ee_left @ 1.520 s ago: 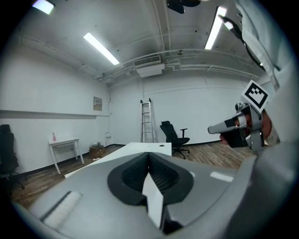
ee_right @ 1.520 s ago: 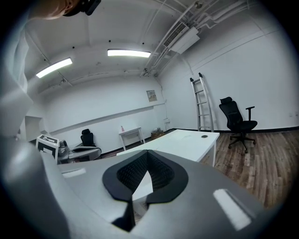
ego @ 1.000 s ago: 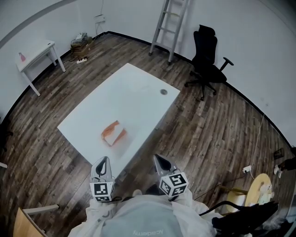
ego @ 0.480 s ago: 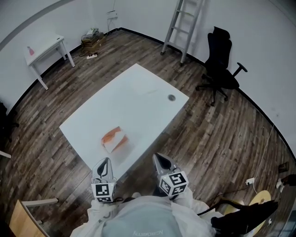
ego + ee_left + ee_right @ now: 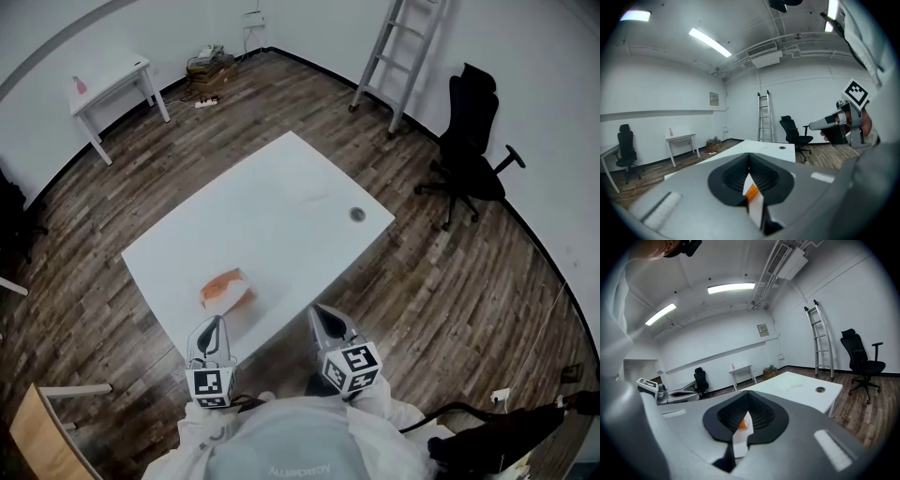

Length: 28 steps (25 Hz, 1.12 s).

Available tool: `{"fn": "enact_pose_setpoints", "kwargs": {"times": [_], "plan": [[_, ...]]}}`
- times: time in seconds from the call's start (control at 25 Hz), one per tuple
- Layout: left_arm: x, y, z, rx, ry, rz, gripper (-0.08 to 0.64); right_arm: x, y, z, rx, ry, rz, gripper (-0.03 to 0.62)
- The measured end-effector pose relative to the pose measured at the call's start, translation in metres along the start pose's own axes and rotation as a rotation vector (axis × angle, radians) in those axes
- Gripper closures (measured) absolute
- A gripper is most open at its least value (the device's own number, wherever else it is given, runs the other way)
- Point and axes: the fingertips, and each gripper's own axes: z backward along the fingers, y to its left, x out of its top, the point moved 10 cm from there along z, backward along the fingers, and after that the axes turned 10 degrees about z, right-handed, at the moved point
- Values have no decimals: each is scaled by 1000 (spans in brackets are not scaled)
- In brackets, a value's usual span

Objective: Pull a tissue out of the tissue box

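Closed left tongs mostly hide tissue box.

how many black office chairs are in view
2 chairs: one right of the ladder, one by the wall left of the small desk. Others may be hidden.

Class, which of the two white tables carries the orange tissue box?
The large central table carries the tissue box; the small table by the wall holds a pink item.
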Motion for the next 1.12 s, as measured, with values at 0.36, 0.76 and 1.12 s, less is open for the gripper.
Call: {"fn": "enact_pose_setpoints", "kwargs": {"times": [0.36, 0.76, 1.12], "plan": [[7, -16, -12, 107, 5, 21, 560, 12, -34, -22, 99, 10, 16, 592], [13, -45, -20, 193, 1, 30, 560, 20, -67, -29, 192, 19, 26, 592], [11, -73, -18, 281, -9, 44, 560, 21, -88, -34, 284, 24, 37, 592]]}}
